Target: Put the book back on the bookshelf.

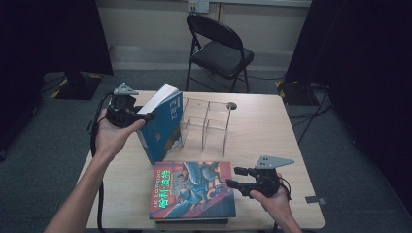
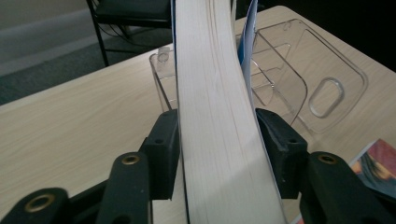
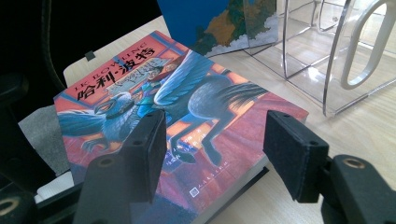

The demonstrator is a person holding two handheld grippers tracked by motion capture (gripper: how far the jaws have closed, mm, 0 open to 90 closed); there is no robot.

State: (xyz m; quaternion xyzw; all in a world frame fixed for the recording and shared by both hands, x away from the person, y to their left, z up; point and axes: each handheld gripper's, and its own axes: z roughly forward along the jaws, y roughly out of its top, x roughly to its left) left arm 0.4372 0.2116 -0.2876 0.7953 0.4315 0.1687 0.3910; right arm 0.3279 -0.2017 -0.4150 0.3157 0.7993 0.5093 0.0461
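Note:
A blue book [image 1: 163, 127] stands tilted on the table beside a clear acrylic organizer [image 1: 206, 125]. My left gripper [image 1: 141, 116] is shut on the book's upper page edge; in the left gripper view the white page block [image 2: 212, 121] sits clamped between both jaws, with the organizer [image 2: 299, 79] behind it. A red book with a winged creature on its cover [image 1: 193, 189] lies flat on top of a darker book near the front edge. My right gripper [image 1: 233, 177] hovers open at that book's right edge, and in the right gripper view the cover [image 3: 187, 102] lies just beyond the spread jaws.
A black folding chair [image 1: 218, 51] stands behind the table. Bare tabletop [image 1: 265, 131] stretches right of the organizer. Cables trail off the left side of the table. A small round hole [image 1: 231, 105] marks the far table edge.

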